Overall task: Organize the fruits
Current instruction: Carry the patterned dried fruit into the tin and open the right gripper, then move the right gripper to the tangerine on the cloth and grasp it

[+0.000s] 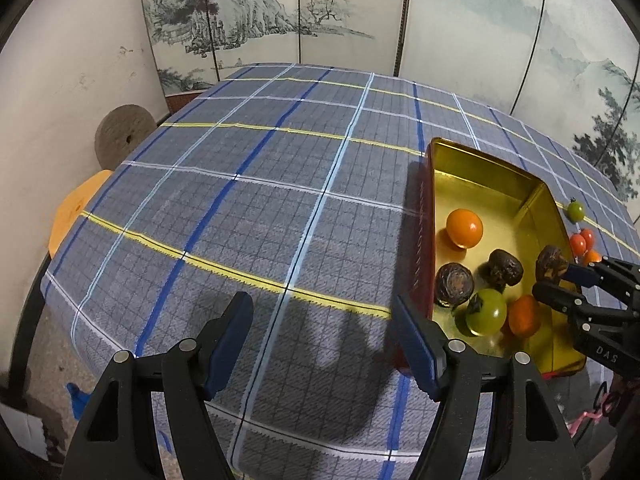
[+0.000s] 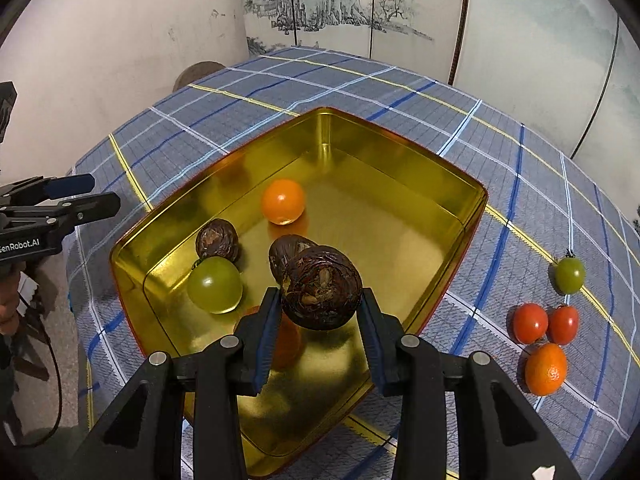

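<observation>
A gold tin box (image 2: 460, 216) (image 1: 536, 216) sits on the plaid tablecloth. Inside lie an orange fruit (image 2: 283, 201) (image 1: 464, 227), a green tomato (image 2: 215, 285) (image 1: 486, 312), two dark wrinkled fruits (image 2: 217, 239) (image 2: 280, 252) and another orange one (image 1: 524, 315). My right gripper (image 2: 318, 312) (image 1: 554, 278) is shut on a third dark wrinkled fruit (image 2: 320, 292) (image 1: 551, 262) and holds it above the box. My left gripper (image 1: 324, 332) (image 2: 104, 192) is open and empty over the cloth, left of the box.
On the cloth right of the box lie a green tomato (image 2: 569, 275), two red tomatoes (image 2: 530, 322) (image 2: 563, 324) and an orange fruit (image 2: 546, 369). A painted folding screen (image 1: 280, 8) stands behind the table. A round stone disc (image 1: 124, 134) leans on the left wall.
</observation>
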`<state>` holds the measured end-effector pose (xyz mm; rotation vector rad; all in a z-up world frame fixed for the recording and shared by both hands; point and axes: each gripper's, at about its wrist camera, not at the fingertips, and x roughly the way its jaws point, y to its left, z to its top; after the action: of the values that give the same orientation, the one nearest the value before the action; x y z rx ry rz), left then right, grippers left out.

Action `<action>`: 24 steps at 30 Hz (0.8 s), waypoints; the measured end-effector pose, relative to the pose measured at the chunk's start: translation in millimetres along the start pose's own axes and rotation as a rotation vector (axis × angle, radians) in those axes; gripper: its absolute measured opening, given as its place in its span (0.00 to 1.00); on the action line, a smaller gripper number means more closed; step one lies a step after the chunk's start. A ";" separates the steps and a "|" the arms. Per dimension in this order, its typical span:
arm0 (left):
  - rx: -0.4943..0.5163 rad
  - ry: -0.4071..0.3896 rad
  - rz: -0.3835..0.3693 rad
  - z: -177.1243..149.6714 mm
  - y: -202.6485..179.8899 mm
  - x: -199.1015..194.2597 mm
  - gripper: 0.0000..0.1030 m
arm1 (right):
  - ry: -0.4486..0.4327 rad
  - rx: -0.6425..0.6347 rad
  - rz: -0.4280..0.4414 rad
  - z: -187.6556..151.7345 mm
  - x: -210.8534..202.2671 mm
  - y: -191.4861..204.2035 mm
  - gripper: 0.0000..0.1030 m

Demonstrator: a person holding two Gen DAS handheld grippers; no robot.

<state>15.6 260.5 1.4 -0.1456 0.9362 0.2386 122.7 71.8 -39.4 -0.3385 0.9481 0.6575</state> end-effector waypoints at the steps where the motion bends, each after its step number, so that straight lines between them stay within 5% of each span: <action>1: 0.005 0.002 0.001 -0.5 -0.6 0.4 0.70 | 0.003 0.000 -0.001 -0.5 0.4 0.0 0.35; 24: 0.048 0.011 -0.030 -1.4 -16.0 -0.9 0.70 | 0.004 0.015 -0.001 0.2 1.9 -0.2 0.39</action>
<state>18.2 244.7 1.7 -0.1165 0.9494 0.1874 123.7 72.4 -40.9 -0.3274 0.9557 0.6490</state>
